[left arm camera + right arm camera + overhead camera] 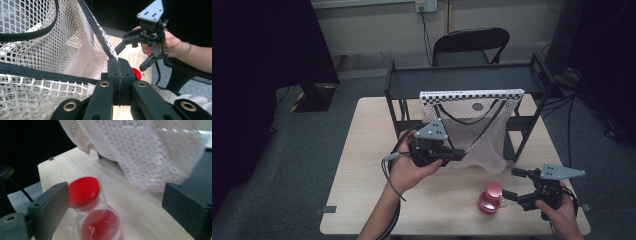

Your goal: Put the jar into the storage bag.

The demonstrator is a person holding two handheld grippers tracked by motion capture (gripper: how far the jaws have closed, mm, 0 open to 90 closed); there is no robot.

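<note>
Bottle (490,199), red-capped, near table's (362,165) front edge: light, slick, rigid; grip body; right gripper (516,185) agape beside it, left gripper (451,155) clamped on mesh bag (472,135).

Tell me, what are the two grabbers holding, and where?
The left gripper has its jaws shut on the white mesh bag, pinching its black edge strip. The right gripper holds nothing; its open jaws flank the red-lidded clear bottle.

floor: grey carpet (282,165)
wall: pale, with socket (425,5)
chair: black, folding (471,46), behind the table
table: light wood (362,165)
left side: dark curtain (257,60)
</note>
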